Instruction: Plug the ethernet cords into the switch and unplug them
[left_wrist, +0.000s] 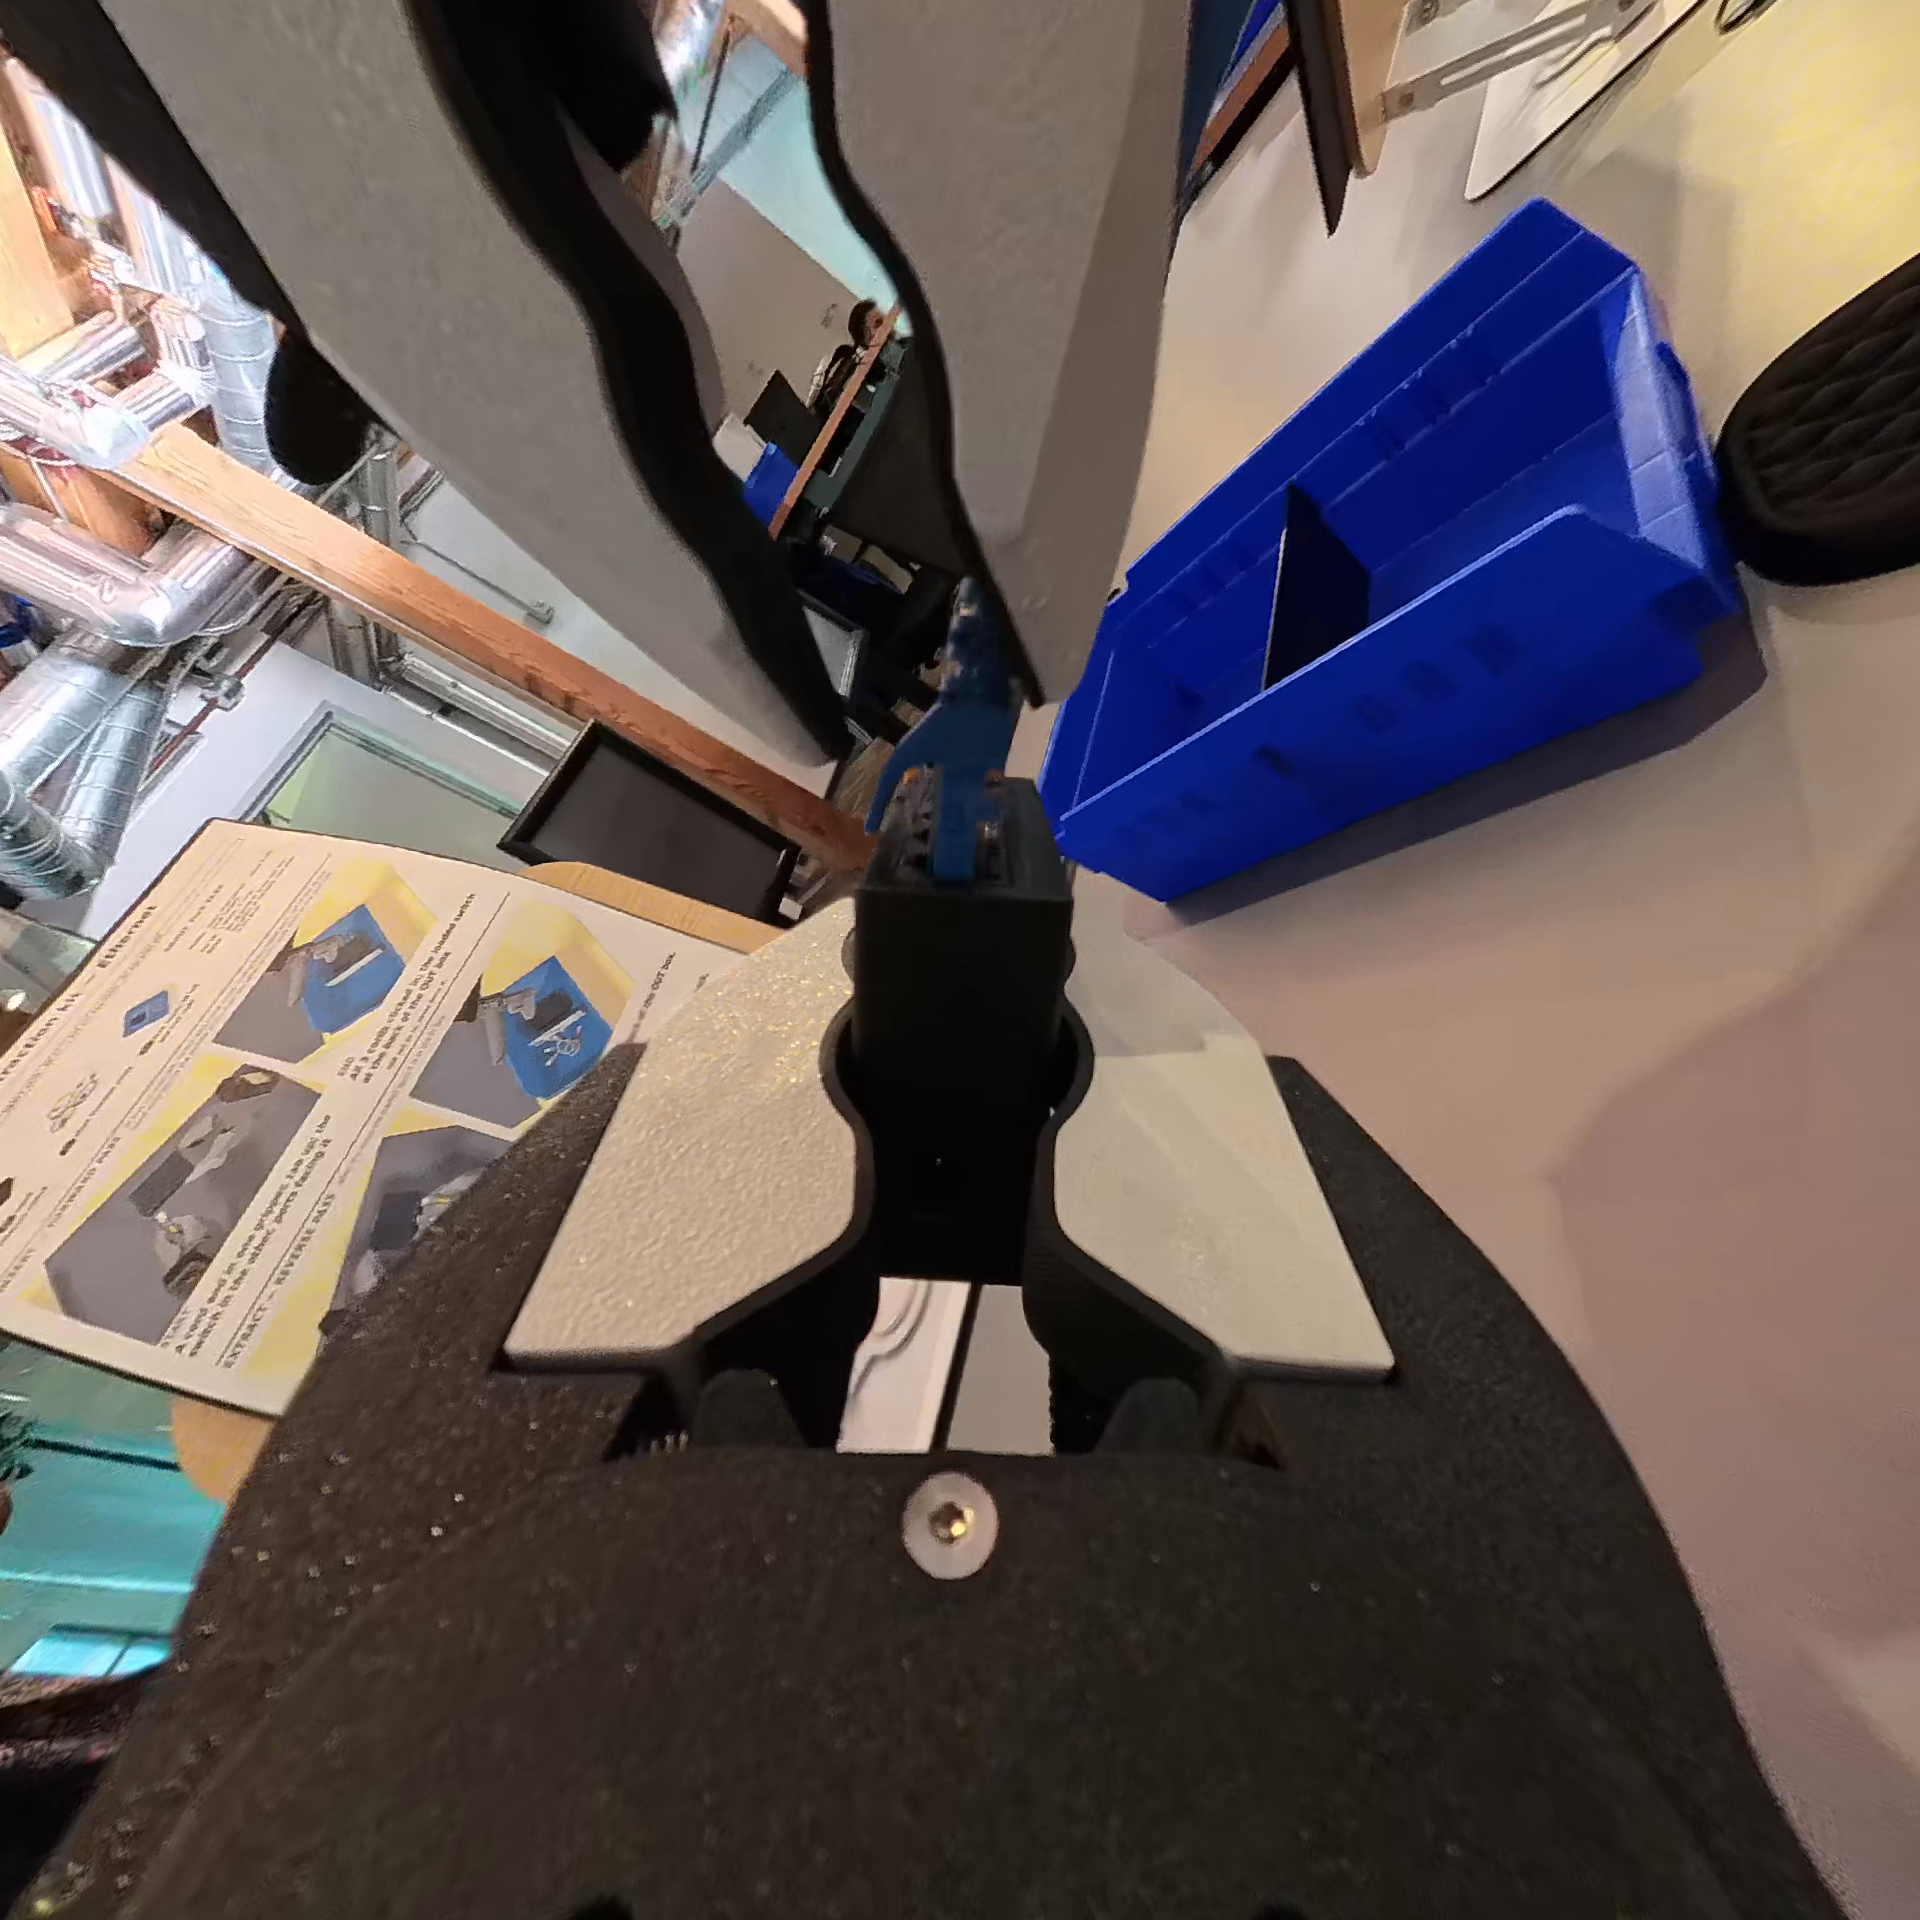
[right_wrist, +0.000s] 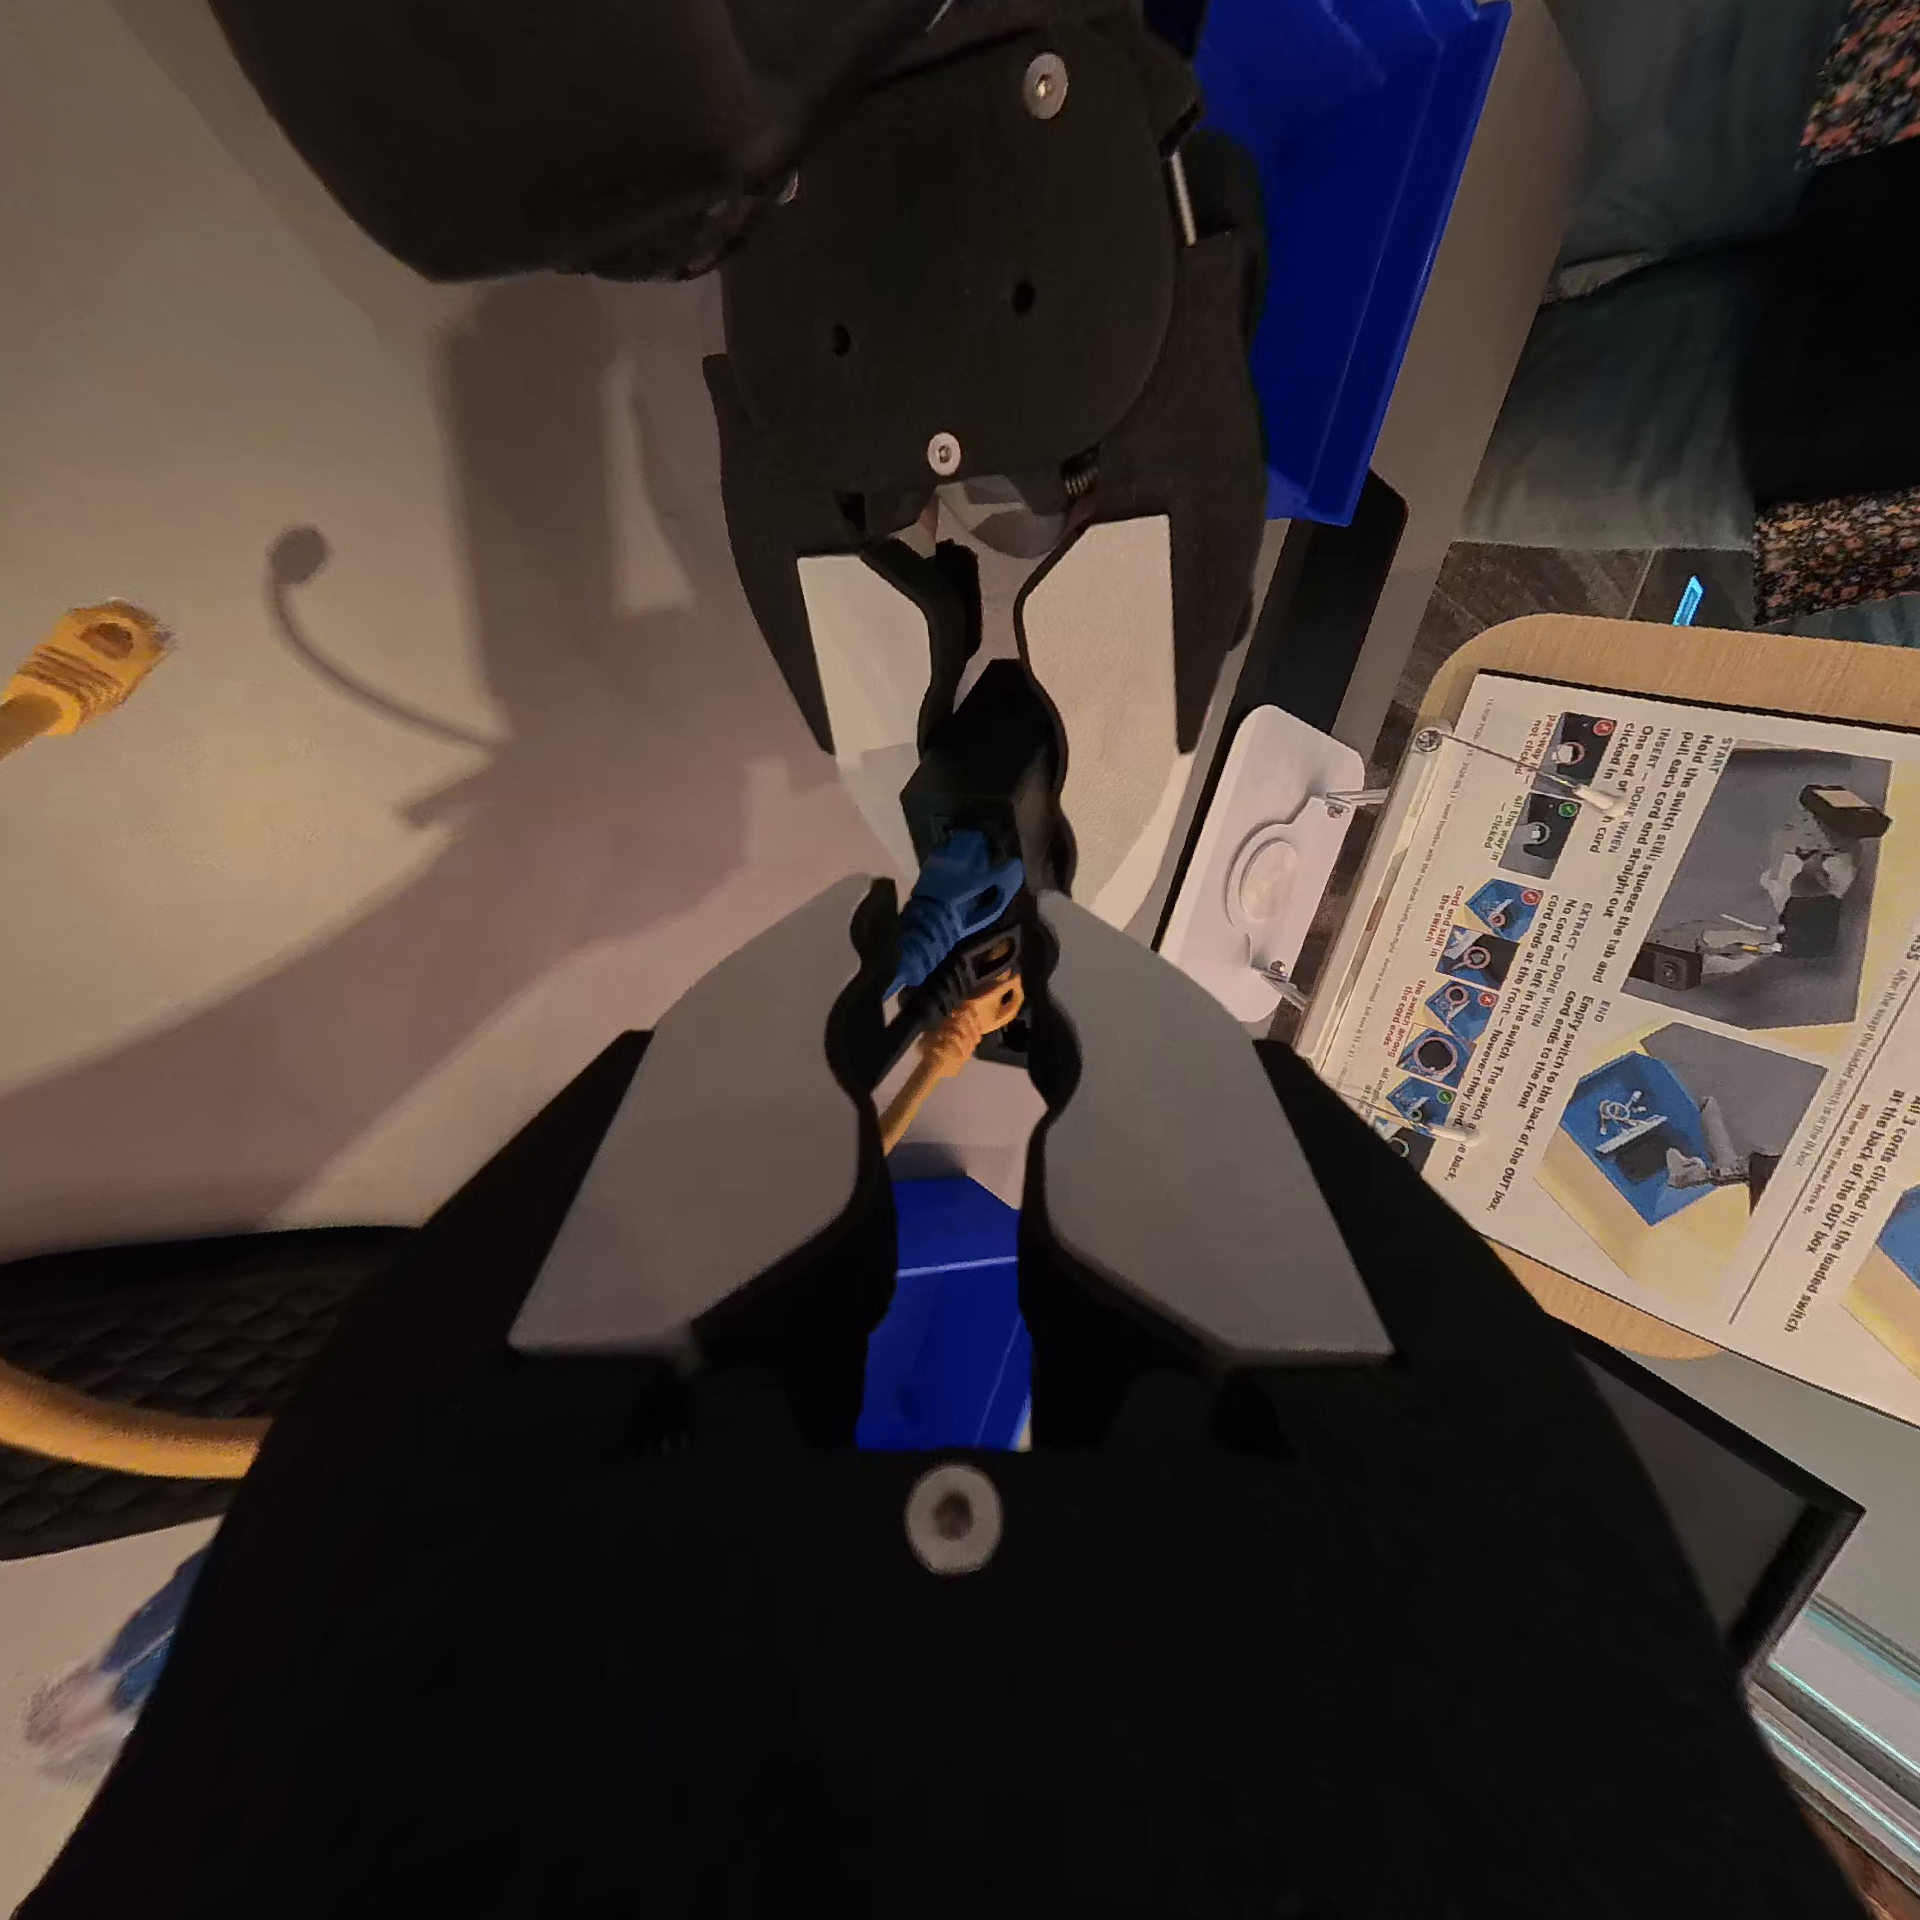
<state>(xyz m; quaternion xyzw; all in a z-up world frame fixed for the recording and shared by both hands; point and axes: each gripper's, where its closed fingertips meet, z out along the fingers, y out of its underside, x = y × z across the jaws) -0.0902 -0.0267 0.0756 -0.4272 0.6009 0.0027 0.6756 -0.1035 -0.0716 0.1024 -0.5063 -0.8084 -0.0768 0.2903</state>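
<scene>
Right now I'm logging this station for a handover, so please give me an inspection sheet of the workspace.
Surface: pale table, bare patches visible.
Job's things: black switch clamped in left gripper; blue plug at its ports.
Clutter: blue bin; instruction sheet; black mat.
Grippers: left shut on switch; right gripper closed around the blue, black and yellow plugs.
Cables: loose yellow plug on table.
Surroundings: ducts, a distant person.

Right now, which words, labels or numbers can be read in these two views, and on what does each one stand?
Instruction sheet: printed headings and captions beside photos, partly legible; I do not copy its wording.
Blue bin: raised marks on its walls, too blurred to read.
Black switch: no readable label shows.
</scene>
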